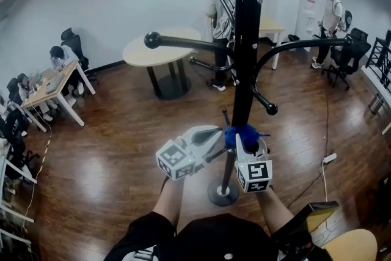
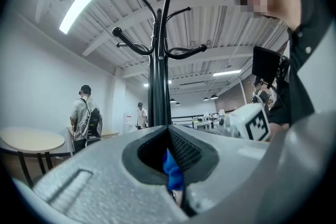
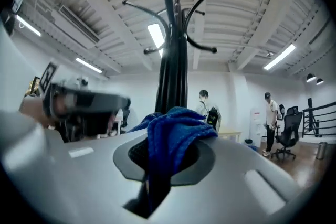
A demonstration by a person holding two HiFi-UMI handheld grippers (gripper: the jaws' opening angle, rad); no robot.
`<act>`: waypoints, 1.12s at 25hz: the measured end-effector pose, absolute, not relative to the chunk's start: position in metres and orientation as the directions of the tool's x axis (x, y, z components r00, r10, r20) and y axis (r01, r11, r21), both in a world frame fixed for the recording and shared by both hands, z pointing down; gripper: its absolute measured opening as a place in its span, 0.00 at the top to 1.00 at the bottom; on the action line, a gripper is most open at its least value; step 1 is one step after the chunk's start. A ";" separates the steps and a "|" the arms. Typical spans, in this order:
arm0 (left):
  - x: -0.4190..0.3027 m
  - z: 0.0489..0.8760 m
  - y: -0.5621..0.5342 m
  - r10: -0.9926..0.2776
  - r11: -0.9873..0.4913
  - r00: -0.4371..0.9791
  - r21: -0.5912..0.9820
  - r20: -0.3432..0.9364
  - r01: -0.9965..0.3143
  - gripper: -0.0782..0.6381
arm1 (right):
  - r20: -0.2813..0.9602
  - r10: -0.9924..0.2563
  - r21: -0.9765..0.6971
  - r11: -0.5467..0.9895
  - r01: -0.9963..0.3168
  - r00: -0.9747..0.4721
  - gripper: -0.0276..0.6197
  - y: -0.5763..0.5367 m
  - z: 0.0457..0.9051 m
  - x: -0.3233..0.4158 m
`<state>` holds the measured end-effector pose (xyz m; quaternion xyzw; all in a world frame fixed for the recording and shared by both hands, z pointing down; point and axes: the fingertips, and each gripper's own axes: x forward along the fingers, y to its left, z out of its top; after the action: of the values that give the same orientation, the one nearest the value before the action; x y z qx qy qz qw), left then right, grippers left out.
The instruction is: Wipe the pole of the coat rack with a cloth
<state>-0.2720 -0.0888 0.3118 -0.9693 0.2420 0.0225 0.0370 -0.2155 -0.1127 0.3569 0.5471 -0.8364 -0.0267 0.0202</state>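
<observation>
The black coat rack pole point(image 1: 244, 58) rises in the middle of the head view, with curved arms ending in knobs. A blue cloth point(image 1: 243, 133) is bunched around the pole low down, above the round base point(image 1: 223, 192). My left gripper point(image 1: 219, 139) reaches it from the left, shut on a small fold of the cloth point(image 2: 172, 168). My right gripper point(image 1: 247, 142) is shut on a thick bunch of cloth point(image 3: 173, 134) just in front of the pole point(image 3: 170, 76). In the left gripper view the pole point(image 2: 157, 86) stands right behind the jaws of the left gripper point(image 2: 170, 165).
A round table point(image 1: 162, 49) stands behind the rack, with a person point(image 1: 221, 6) next to it. Seated people work at a desk point(image 1: 52, 85) on the left. A power strip point(image 1: 330, 158) lies on the wooden floor at right. Office chairs point(image 1: 345, 55) are far right.
</observation>
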 end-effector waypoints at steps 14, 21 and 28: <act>-0.262 0.313 -0.091 -0.433 -0.898 0.900 -0.066 -0.049 -0.435 0.89 | -0.145 -0.909 0.028 0.390 -0.920 -0.390 0.89 -0.111 0.290 -0.213; -0.259 0.307 -0.090 -0.419 -0.903 0.906 -0.077 -0.061 -0.423 0.89 | -0.373 -0.831 0.093 0.410 -0.907 -0.413 0.89 -0.107 0.146 -0.211; -0.267 0.302 -0.097 -0.446 -0.891 0.893 -0.062 -0.060 -0.449 0.89 | -0.155 -0.912 0.048 0.377 -0.925 -0.380 0.89 -0.112 0.300 -0.212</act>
<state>-0.2670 -0.0968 0.3020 -0.9722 0.2301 0.0220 0.0370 -0.2123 -0.1120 0.3005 0.5543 -0.8283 -0.0633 -0.0509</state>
